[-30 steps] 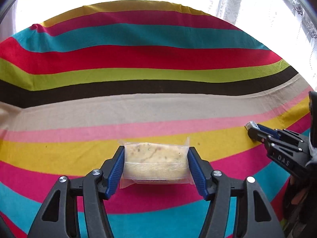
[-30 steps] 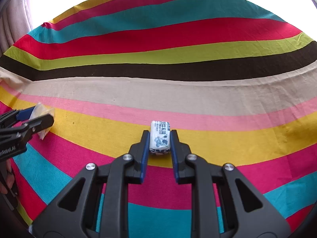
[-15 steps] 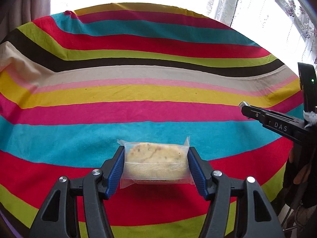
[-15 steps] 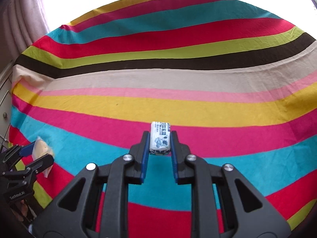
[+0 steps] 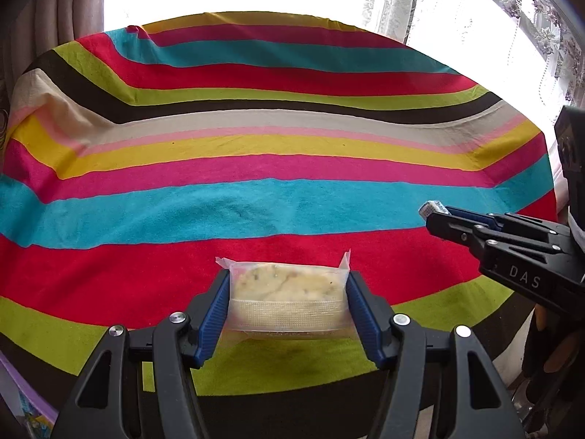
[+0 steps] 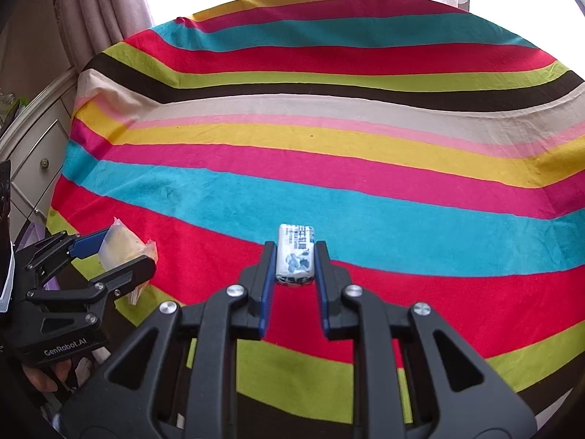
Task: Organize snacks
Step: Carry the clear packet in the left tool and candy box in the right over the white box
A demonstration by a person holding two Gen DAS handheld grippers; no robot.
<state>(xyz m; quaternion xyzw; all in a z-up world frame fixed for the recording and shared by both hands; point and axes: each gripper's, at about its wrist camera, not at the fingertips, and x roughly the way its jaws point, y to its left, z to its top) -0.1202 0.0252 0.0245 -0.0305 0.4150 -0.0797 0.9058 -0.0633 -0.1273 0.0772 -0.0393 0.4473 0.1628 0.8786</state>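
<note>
My left gripper (image 5: 289, 285) is shut on a pale cake in a clear wrapper (image 5: 289, 294) and holds it above the near edge of the striped tablecloth (image 5: 278, 153). My right gripper (image 6: 295, 252) is shut on a small white and blue wrapped candy (image 6: 295, 252), also held above the cloth near its front edge. In the right wrist view the left gripper (image 6: 113, 252) with the cake (image 6: 122, 247) shows at the left. In the left wrist view the right gripper (image 5: 435, 216) shows at the right, with the candy's tip (image 5: 430, 209) sticking out.
The striped cloth (image 6: 329, 146) covers a table whose edges drop off at left and front. A white cabinet with drawers (image 6: 34, 153) stands left of the table. Curtains (image 5: 471, 3) and a bright window lie behind it.
Both grippers have pulled back and up from the table with their snacks still held. More of the cloth and its front edge now show. The grips have not changed.
</note>
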